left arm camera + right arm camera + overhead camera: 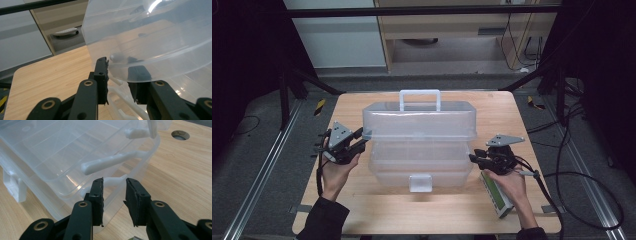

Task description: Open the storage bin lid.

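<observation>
Holding the raised lid (150, 32) of the clear plastic toolbox (419, 150) at mid-table by its rim in my left gripper (361, 138), my right gripper (473, 157) is narrowly parted, empty; next I must seize the white hinge arm (110, 162).

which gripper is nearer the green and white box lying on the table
Right. The right gripper sits just above and beside the green and white box; the left gripper is across the clear storage box.

A light wooden table (362, 200) carries a clear plastic box (419, 150) (lid raised) and a green-faced device (498, 197).
</observation>
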Available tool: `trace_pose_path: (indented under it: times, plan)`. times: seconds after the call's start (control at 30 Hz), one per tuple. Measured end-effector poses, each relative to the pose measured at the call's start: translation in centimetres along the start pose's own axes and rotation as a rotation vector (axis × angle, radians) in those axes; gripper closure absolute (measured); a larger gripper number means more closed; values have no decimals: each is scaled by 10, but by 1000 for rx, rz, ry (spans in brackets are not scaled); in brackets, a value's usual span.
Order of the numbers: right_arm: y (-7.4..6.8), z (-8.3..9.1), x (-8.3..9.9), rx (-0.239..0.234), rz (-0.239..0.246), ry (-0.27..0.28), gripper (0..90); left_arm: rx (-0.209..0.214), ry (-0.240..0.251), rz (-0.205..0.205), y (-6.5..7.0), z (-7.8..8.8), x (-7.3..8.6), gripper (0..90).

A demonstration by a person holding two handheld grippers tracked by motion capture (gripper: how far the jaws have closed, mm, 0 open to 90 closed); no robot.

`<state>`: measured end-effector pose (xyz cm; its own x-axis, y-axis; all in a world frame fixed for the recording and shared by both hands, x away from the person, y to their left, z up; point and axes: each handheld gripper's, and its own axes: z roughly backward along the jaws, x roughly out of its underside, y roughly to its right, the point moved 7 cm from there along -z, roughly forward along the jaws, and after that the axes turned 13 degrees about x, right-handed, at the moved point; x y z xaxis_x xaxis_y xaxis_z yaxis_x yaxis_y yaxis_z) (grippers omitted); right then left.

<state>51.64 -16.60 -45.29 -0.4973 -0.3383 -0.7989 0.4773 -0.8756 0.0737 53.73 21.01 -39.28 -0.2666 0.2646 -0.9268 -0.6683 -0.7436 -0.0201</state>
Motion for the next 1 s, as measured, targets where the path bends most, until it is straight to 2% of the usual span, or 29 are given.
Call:
trace_pose_path:
  times: [0.17,0.53,1.0]
  plan:
    - [-2,-3,2,-3,7,-12,689,3,3,7,-1,0,0,699]
    - [-3,-5,2,-24,-40,-34,737,-3,13,23,-5,-2,-7,707]
    - [-3,-5,3,-27,-40,-29,737,-17,21,26,-12,-6,-22,721]
